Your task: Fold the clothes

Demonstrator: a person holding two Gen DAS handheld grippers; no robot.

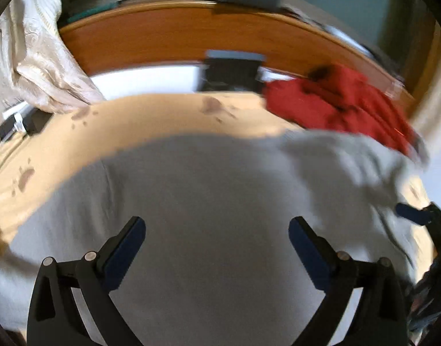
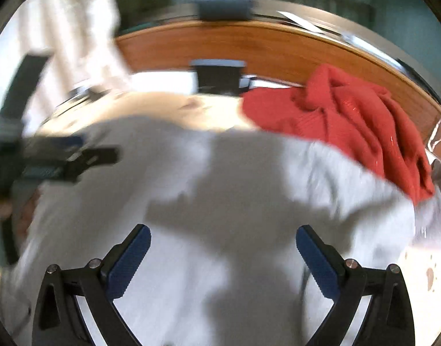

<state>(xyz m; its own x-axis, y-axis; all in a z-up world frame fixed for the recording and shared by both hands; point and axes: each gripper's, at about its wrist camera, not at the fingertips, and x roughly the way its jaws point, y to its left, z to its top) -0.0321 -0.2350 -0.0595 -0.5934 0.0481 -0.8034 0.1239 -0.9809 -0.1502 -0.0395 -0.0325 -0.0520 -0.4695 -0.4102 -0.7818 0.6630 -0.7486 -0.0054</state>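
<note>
Two claws, left claw (image 1: pixel 217 238) and right claw (image 2: pixel 223 245), gape empty over the soft, limp grey garment (image 1: pixel 206 201), best pinched at its six-o'clock hem.

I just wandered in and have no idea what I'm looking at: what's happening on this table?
A person is folding laundry with a two-finger gripper in each hand. The left gripper and right gripper both hang open over a pale grey garment spread on the light wooden table, gripping nothing. A crumpled red knitted garment waits at the far side, overlapping the grey one's edge.
</note>
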